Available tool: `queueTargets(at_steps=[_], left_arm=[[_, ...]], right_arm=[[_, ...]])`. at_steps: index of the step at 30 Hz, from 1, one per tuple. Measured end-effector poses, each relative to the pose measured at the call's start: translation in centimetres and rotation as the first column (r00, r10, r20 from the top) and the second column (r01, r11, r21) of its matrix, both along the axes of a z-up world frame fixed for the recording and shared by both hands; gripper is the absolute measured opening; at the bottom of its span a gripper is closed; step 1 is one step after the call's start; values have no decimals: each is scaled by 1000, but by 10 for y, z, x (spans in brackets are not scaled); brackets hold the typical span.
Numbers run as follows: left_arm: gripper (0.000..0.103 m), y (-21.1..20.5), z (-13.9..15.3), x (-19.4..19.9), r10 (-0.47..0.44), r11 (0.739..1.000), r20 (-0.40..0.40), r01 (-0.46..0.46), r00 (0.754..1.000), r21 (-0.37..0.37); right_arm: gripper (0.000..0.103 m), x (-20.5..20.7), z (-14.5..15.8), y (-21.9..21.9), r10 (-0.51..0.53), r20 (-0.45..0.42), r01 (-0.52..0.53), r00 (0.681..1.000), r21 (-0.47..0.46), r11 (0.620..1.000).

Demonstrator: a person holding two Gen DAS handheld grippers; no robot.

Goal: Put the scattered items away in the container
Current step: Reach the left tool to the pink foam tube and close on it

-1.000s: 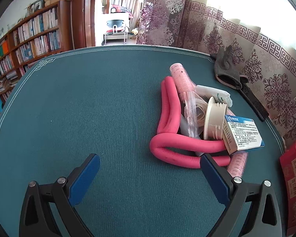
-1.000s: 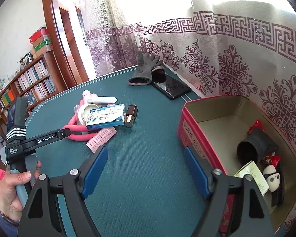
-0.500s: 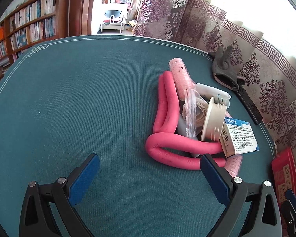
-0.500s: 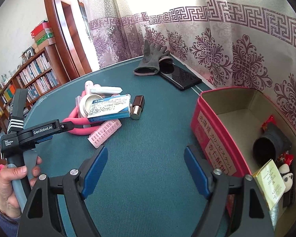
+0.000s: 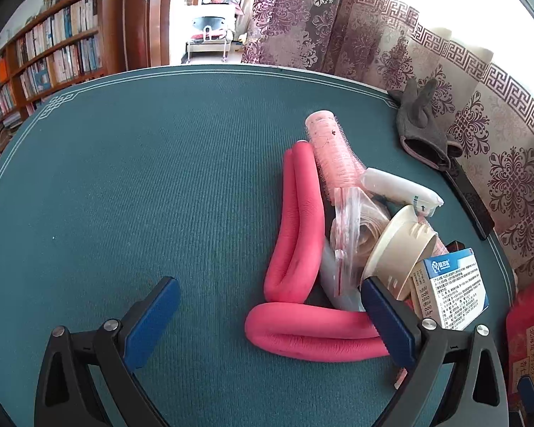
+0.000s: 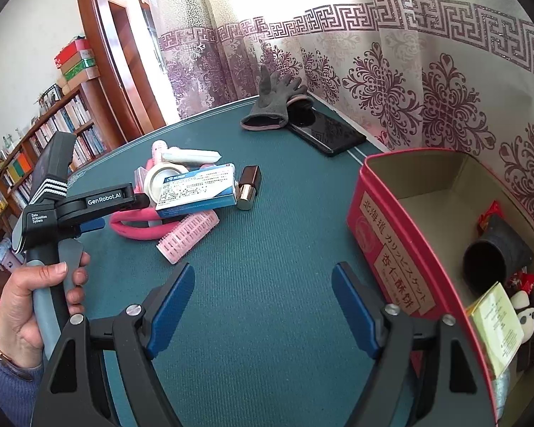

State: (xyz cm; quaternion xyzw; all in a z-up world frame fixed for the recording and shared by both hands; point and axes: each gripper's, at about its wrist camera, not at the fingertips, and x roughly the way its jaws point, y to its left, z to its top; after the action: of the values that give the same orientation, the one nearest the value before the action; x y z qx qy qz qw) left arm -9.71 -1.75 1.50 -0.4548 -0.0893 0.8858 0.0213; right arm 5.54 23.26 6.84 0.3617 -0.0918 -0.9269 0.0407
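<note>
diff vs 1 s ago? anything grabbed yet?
Nothing grabbed. The left gripper has closed in on the pile, open, its right finger now beside the pink foam roller. The right gripper stays open over bare table near the red box. The pile looks undisturbed.

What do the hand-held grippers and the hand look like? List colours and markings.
Left hand-held gripper: black frame, blue finger pads, silver screws; white "GenRobot.AI" lettering, white stripes, grey handle. Right hand-held gripper: same black and blue. Left hand: bare, blue knit sleeve, thin bracelet.
</note>
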Motion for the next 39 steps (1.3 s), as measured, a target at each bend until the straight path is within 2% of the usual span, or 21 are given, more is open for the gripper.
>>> queueTargets(at_steps=[4, 9, 20, 27, 31, 35, 39], left_arm=[[102, -8, -1, 8, -9, 1000, 1, 9, 1000, 5], [102, -16, -10, 28, -35, 997, 34, 37, 999, -67], [102, -12, -7, 91, -166, 981, 13, 166, 986, -97], [102, -12, 15, 123, -224, 968, -54, 216, 973, -129], [102, 2, 18, 136, -311, 941, -75, 296, 948, -164], [102, 26, 5, 140, -385, 904, -47, 366, 922, -222], [102, 35, -10, 138, -399, 895, -23, 383, 917, -228]], right_arm=[[82, -2, -2, 3, -10, 7, 10, 1000, -7, 1000], [82, -2, -4, 0, 3, 12, -3, 1000, -9, 1000], [82, 1, -4, -4, 11, 13, -11, 1000, -4, 1000], [82, 6, -5, -4, 11, 13, -11, 1000, -4, 1000], [82, 9, -5, -4, 10, 16, -10, 1000, -10, 1000], [82, 15, -3, -8, 20, 10, -20, 1000, -5, 1000], [82, 19, -3, -8, 15, 14, -15, 1000, 4, 1000]])
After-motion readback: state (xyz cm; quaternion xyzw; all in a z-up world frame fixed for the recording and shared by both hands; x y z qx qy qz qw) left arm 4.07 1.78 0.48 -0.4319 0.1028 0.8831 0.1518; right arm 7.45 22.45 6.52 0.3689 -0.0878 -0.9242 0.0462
